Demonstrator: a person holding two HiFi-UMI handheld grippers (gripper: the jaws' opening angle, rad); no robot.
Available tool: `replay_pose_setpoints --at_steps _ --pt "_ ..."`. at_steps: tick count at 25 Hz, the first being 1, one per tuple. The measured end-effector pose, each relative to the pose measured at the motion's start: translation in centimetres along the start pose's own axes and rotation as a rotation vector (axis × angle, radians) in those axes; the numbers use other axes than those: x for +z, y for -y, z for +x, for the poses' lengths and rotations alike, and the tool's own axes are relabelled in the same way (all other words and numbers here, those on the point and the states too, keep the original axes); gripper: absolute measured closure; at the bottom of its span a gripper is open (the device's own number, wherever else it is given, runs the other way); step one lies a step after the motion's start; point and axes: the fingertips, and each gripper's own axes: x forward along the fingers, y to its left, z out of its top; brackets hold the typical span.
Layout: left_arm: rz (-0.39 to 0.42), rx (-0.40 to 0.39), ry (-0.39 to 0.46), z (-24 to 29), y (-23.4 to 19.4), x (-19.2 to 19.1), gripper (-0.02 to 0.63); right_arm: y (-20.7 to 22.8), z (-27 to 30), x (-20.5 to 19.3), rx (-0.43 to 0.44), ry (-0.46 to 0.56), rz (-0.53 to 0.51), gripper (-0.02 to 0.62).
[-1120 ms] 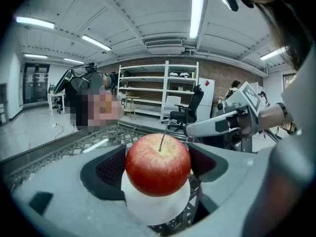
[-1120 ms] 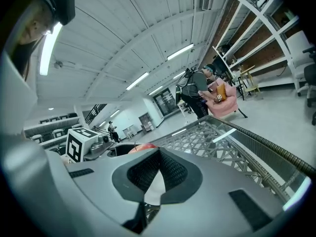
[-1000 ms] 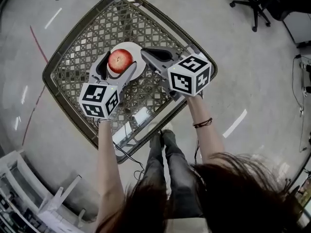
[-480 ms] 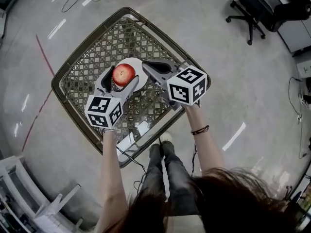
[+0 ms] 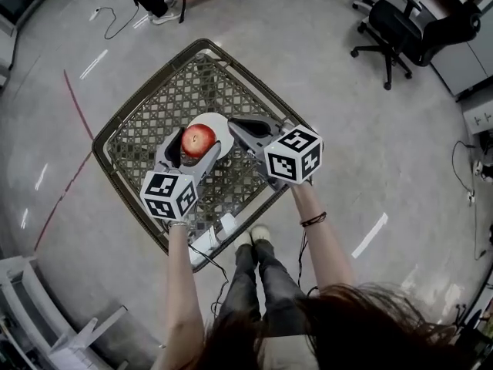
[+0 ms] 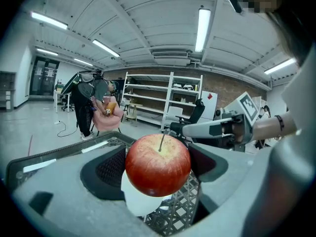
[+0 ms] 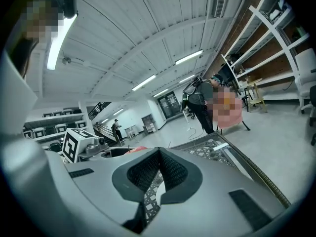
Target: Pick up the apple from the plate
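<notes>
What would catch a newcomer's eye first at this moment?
The red apple, clamped in the left gripper over the white plate. Next comes the lattice table beneath them, and the right gripper, shut and empty, beside the plate.
</notes>
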Motion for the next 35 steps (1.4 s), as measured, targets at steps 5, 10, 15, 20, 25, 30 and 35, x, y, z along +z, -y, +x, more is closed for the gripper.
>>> replay_pose_setpoints --at_steps 5,10,15,20,25,30,35 --pt "-0.007 -0.001 0.014 -1.0 1.3 1.3 0.204 -1.2 -0.8 1.2 0.004 0.006 -0.013 0.586" --pt "-0.02 0.003 0.019 -3.0 2.2 2.0 0.204 -2.8 -1.7 2.0 0.005 0.01 -0.017 0.587" --pt "-0.032 0.007 0.038 -4.4 3.1 2.9 0.204 -4.3 -2.4 3.1 0.015 0.02 -0.038 0.586" --pt "-0.036 0.004 0.046 -5.5 4.4 3.8 0.204 -5.5 -3.3 3.7 0.022 0.028 -0.039 0.586" --pt "-0.043 0.003 0.05 -7.0 5.1 4.4 0.204 -7.0 -3.7 3.8 0.024 0.019 -0.058 0.586" --pt "-0.045 -0.001 0.056 -8.6 6.1 4.4 0.204 -8.3 -4.3 3.7 0.033 0.017 -0.083 0.586" --pt "-0.053 -0.002 0.089 -9.9 7.4 5.1 0.204 -9.7 -5.1 4.2 0.043 0.028 -0.104 0.586"
